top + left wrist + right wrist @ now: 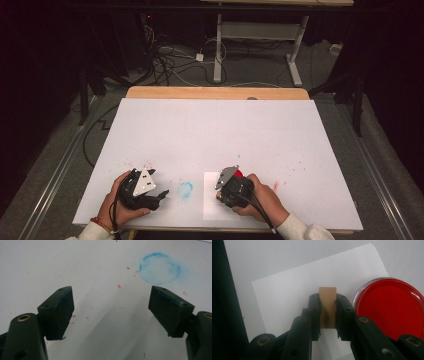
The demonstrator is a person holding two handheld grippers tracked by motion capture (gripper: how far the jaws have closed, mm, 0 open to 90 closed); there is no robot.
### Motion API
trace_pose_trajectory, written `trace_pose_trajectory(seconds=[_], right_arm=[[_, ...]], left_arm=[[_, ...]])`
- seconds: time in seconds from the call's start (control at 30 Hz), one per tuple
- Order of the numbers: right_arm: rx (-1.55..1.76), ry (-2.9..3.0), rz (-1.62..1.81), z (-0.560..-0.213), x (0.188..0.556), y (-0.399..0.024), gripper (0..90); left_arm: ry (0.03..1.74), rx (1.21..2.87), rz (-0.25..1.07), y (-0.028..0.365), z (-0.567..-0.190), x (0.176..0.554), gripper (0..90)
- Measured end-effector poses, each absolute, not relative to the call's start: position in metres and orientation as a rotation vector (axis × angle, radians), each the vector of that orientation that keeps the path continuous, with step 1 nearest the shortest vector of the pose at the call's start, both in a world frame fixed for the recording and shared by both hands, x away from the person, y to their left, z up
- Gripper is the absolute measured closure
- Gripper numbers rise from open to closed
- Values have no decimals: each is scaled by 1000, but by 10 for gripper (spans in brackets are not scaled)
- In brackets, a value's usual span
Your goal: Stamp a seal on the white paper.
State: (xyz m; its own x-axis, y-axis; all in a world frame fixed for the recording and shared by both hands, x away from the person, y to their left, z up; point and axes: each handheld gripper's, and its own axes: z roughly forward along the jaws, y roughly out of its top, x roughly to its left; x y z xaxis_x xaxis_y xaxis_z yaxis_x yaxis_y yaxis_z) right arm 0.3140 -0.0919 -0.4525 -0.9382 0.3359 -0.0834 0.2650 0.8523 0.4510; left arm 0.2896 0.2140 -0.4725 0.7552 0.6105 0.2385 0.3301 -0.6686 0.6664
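You are gripping a small wooden stamp block (327,307) in your right tool (328,315), its jaws pinching the flat sides over the white paper sheet (287,290). It looks light, stiff and unlikely to slip; mid-height is the sensible hold. It is plain tan wood, upright. The red ink pad (390,308) is sitting just beside it. Your left tool (112,312) is gaping wide and empty above the tabletop (215,125), near a blue ring print (160,268).
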Motion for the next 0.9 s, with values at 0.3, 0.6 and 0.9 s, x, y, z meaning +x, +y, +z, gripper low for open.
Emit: trace_pose_trajectory(seconds=[0.3,0.6,0.9], right_arm=[[474,2877,671,-453,315,-93,761],[494,2878,697,-454,316,-95,760],[464,2845,737,-439,312,-94,758]], left_arm=[[701,2340,596,214,-473,290,204],[697,2344,588,213,-473,290,204],[706,2332,591,216,-473,291,204]])
